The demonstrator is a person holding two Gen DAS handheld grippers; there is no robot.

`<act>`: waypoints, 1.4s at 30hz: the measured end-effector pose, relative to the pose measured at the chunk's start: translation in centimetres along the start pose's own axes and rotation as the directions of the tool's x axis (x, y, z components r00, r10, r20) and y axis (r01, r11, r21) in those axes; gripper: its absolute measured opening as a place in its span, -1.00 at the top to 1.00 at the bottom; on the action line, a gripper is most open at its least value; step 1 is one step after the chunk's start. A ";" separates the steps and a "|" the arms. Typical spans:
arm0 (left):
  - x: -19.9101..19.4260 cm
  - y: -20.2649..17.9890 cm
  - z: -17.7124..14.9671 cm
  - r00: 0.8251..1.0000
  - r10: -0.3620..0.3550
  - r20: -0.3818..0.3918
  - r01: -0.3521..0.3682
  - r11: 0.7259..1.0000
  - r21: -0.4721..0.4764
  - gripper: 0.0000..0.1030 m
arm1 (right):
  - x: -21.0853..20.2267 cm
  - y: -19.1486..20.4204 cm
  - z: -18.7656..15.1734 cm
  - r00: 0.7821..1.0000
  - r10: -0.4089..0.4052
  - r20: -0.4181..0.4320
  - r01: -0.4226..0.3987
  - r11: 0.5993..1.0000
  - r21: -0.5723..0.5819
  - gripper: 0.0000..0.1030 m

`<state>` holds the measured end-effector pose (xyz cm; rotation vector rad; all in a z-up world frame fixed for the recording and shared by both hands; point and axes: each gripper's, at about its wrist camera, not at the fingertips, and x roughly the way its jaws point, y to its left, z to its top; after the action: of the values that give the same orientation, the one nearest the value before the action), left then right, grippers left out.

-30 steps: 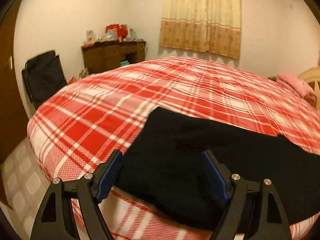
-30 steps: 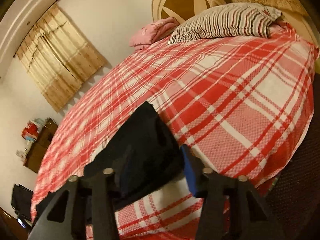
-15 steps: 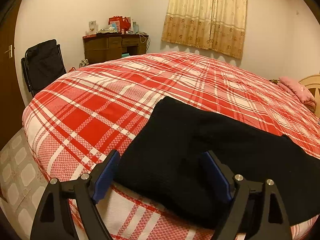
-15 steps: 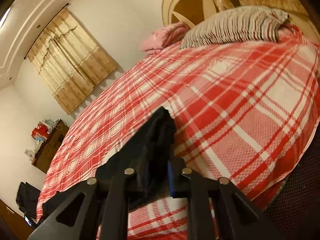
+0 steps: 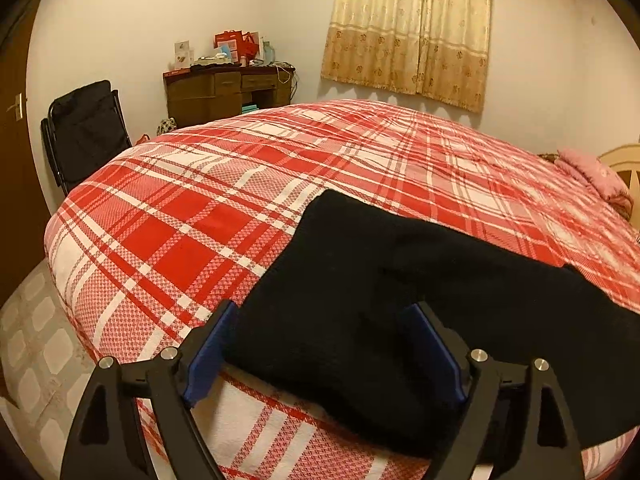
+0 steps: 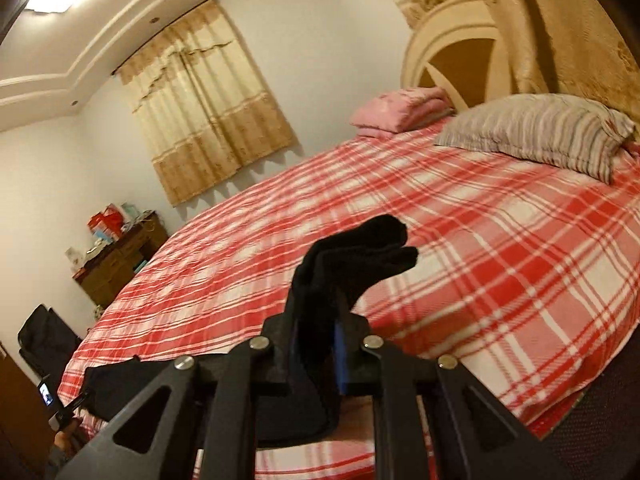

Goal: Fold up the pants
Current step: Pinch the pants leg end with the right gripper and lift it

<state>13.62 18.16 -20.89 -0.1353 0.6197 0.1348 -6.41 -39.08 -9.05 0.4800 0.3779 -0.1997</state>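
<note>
While the right gripper [image 6: 316, 340] is lifting one end of the black pants [image 5: 400, 300] off the near edge of the bed [image 5: 180, 240], that end should travel level toward the far end so the layers are stacking evenly. Its jaws are pinching bunched cloth; the left gripper [image 5: 320, 344] is hovering with jaws wide apart, straddling the flat end and holding nothing.

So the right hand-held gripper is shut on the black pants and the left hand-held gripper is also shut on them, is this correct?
Not quite. The right hand-held gripper is shut on the black pants, as the right wrist view shows. But in the left wrist view the left hand-held gripper is open: its blue pads stand wide apart on either side of the pants, not clamped on them.
</note>
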 end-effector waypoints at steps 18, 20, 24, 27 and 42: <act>0.0 -0.3 -0.2 1.000 0.015 -0.004 -0.015 1.000 0.024 -0.72 | 3.0 7.4 -0.6 0.981 0.187 -0.057 -0.192 0.975 -0.115 0.67; 0.0 -0.3 -0.2 1.000 0.015 -0.004 -0.015 1.000 0.025 -0.72 | 3.3 8.4 -0.6 0.976 0.208 -0.066 -0.215 0.968 -0.128 0.67; 0.0 -0.3 -0.2 1.000 0.015 -0.003 -0.015 1.000 0.025 -0.73 | 4.1 10.4 -1.0 0.965 0.246 -0.088 -0.258 0.954 -0.156 0.67; 0.0 -0.3 -0.2 1.000 0.016 -0.003 -0.015 1.000 0.025 -0.73 | 4.9 11.7 -1.3 0.957 0.270 -0.107 -0.285 0.944 -0.167 0.67; 0.1 -0.5 -0.4 1.000 0.023 0.005 -0.023 0.999 0.043 -0.77 | 8.8 18.0 -3.6 0.905 0.373 -0.205 -0.410 0.892 -0.188 0.68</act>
<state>13.53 17.60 -21.25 -0.0859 0.6198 0.1435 5.45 -22.55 -8.12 0.3371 0.4498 0.2786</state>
